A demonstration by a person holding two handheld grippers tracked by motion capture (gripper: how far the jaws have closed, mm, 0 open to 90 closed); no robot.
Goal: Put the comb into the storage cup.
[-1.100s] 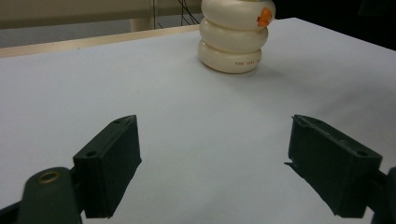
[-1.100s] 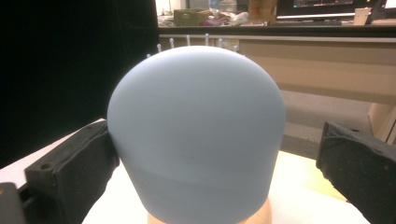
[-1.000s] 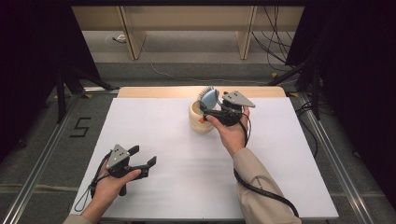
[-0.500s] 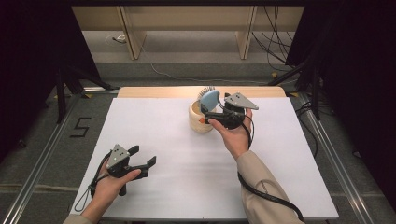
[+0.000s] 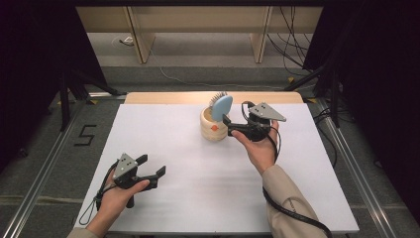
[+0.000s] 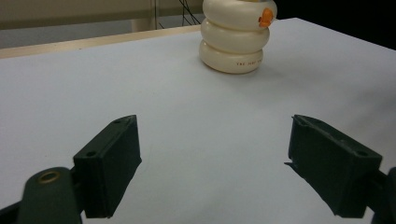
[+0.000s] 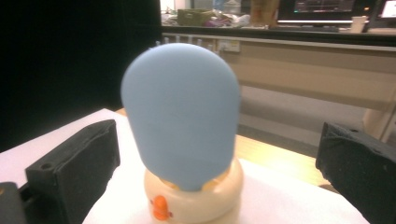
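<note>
A blue hairbrush [image 5: 221,107] stands head-up in a cream ribbed holder [image 5: 214,128] with an orange mark, at the back middle of the white table [image 5: 198,198]. My right gripper [image 5: 229,126] hovers just right of the holder, open, its jaws pointing at the brush. In the right gripper view the brush's smooth blue back [image 7: 182,121] rises from the holder [image 7: 194,200] ahead of the wide jaws, untouched. My left gripper [image 5: 151,165] rests open at the front left, far from the holder [image 6: 236,37], with nothing between its fingers [image 6: 109,170].
A wooden strip [image 5: 173,97] edges the table's far side. Metal rails [image 5: 44,168] run along both sides. Cables trail from each gripper, the right one looping past the front right edge.
My right gripper has drawn back a little to the right and toward the person, away from the brush. The left gripper has not moved.
</note>
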